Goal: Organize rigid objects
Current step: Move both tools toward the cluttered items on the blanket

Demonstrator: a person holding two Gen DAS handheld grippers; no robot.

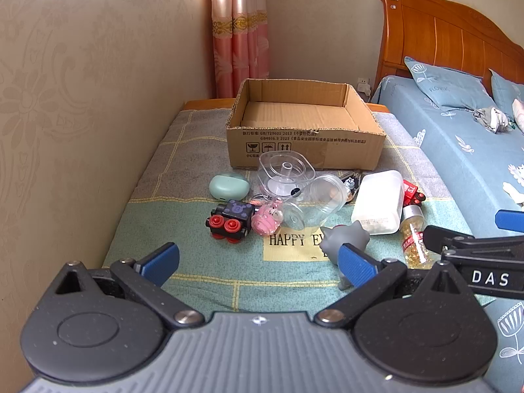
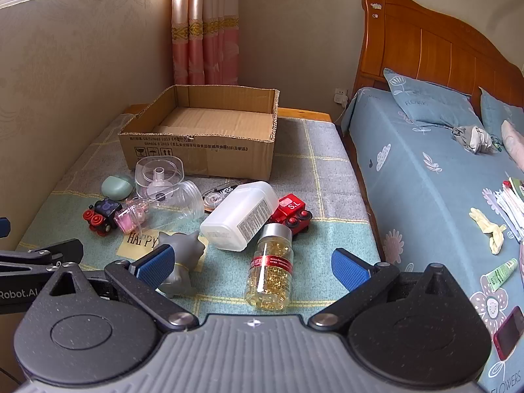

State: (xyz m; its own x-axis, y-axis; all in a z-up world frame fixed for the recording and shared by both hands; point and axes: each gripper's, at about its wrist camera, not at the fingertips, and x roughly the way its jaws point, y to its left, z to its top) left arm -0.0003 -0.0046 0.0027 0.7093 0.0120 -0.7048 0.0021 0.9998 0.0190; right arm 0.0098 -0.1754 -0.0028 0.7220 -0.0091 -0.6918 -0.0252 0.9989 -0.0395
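Note:
An empty cardboard box (image 1: 304, 137) (image 2: 199, 150) stands at the back of a blanket-covered bench. In front of it lie a mint case (image 1: 228, 186) (image 2: 117, 187), a black toy train (image 1: 231, 219) (image 2: 100, 214), a pink toy (image 1: 267, 219) (image 2: 129, 219), clear plastic containers (image 1: 285, 172) (image 2: 160, 173), a clear jar (image 1: 314, 204) (image 2: 178, 204), a white bottle (image 1: 380, 201) (image 2: 242, 214), a red toy car (image 1: 412, 193) (image 2: 293, 214), a capsule bottle (image 1: 414, 235) (image 2: 270, 265) and a grey cat figure (image 1: 345, 239) (image 2: 180, 258). My left gripper (image 1: 258, 262) and right gripper (image 2: 252, 265) are open and empty, hovering before the pile.
A wall (image 1: 82, 114) runs along the bench's left side. A bed (image 2: 425, 180) with blue sheet, pillows and small items stands to the right. The right gripper's body (image 1: 475, 255) shows at the left wrist view's right edge. A pink curtain (image 2: 203, 32) hangs behind.

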